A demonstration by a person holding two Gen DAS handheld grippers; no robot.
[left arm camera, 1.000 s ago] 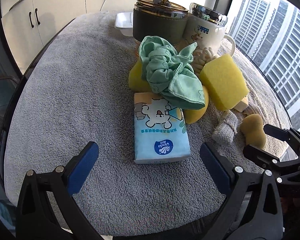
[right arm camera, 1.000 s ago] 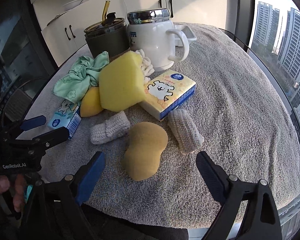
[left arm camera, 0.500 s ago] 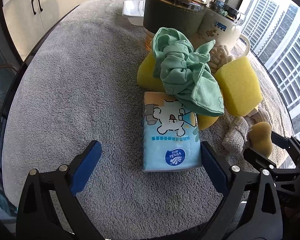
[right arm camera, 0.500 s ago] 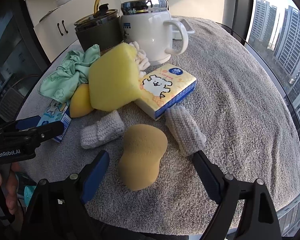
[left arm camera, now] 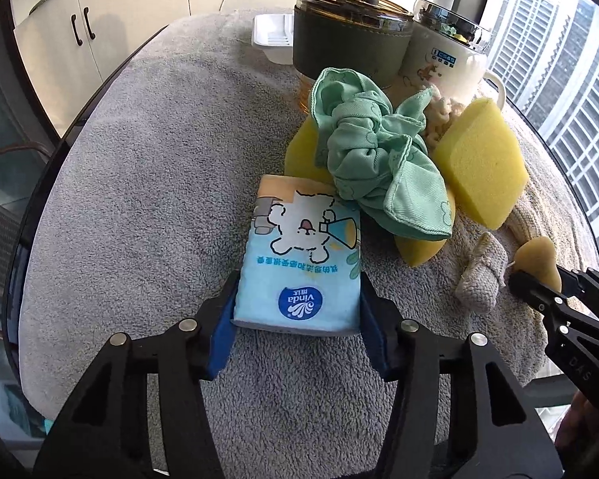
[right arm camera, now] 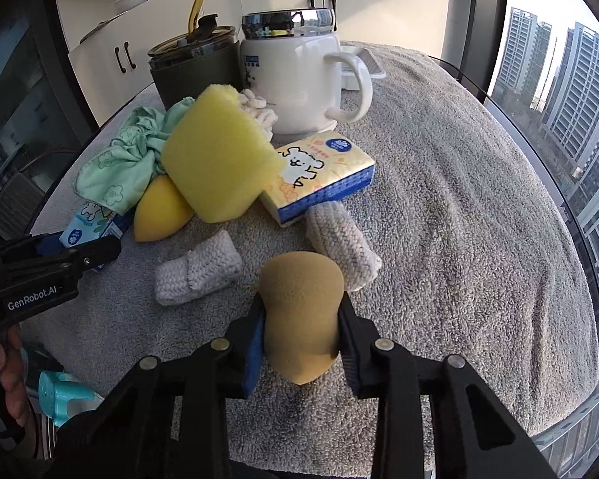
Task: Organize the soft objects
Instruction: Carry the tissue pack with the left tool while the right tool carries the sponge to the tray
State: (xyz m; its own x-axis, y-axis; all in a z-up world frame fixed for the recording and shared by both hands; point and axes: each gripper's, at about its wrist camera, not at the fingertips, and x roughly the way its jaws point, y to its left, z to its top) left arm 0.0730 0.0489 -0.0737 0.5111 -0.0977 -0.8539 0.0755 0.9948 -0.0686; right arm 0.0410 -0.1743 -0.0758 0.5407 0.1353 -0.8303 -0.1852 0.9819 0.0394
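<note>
Tissue pack [left arm camera: 299,263]: blue, light and squashy, lying flat on the grey towel [left arm camera: 139,183]; best pinched across its short sides.
Left gripper [left arm camera: 297,331]: low and level, pads clamped on the pack's near end.
Makeup sponge [right arm camera: 301,311]: tan, springy, almost weightless; hold at the waist.
Right gripper [right arm camera: 301,343]: low over the towel's front edge, clenched on the sponge's lower half.

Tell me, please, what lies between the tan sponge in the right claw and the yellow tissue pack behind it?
In the right wrist view, a beige knitted sock lies between the tan sponge and the yellow tissue pack.
</note>
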